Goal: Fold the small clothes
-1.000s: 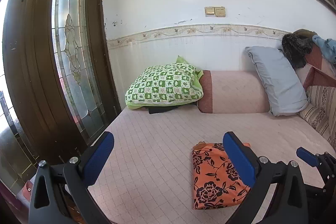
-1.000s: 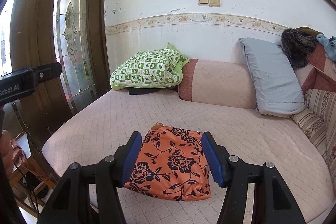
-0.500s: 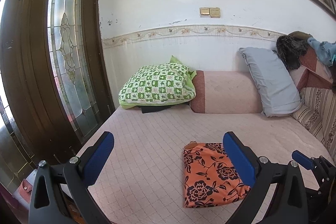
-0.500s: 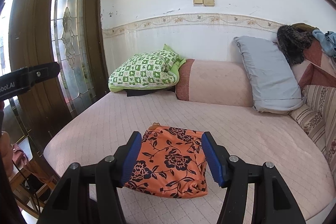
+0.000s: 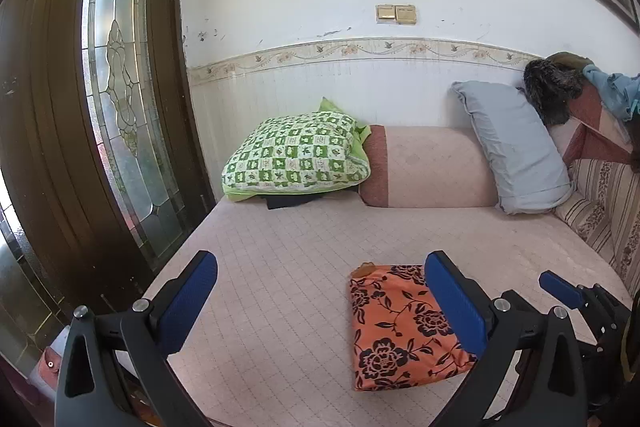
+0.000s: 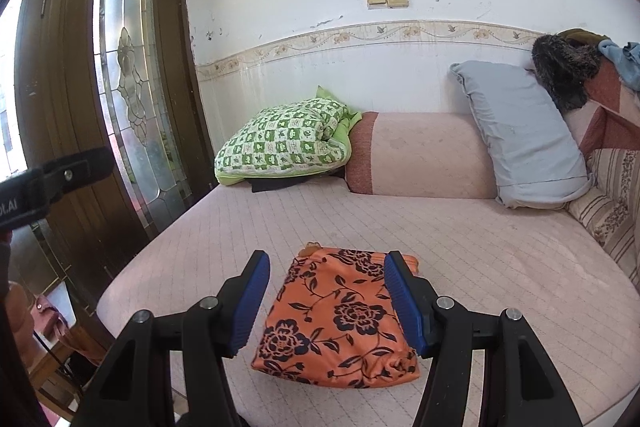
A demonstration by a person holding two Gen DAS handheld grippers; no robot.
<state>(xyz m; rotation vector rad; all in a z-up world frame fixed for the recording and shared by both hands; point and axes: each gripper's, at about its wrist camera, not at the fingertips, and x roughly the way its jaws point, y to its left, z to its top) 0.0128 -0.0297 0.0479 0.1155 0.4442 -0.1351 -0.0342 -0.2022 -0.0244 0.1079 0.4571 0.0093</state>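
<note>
A folded orange cloth with black flowers [image 5: 400,327] lies flat on the pink quilted bed [image 5: 288,267], near its front edge. My left gripper [image 5: 320,259] hovers wide open to the cloth's left, and its right pad overlaps the cloth's right side in this view. The right gripper [image 6: 328,263] is open, with the same cloth [image 6: 336,319] seen between its blue pads, lying on the bed [image 6: 480,259] and not pinched. One blue fingertip [image 5: 558,285] of the right gripper shows at the right in the left wrist view.
At the head of the bed rest a green checked pillow [image 5: 296,155], a pink bolster [image 5: 428,167] and a grey pillow [image 5: 516,151]. Clothes are piled at the far right [image 6: 568,67]. A dark wooden door with stained glass [image 5: 120,107] stands at the left.
The cloth lies where it was. Both grippers stay open and nearly still; the views only drift slightly.
</note>
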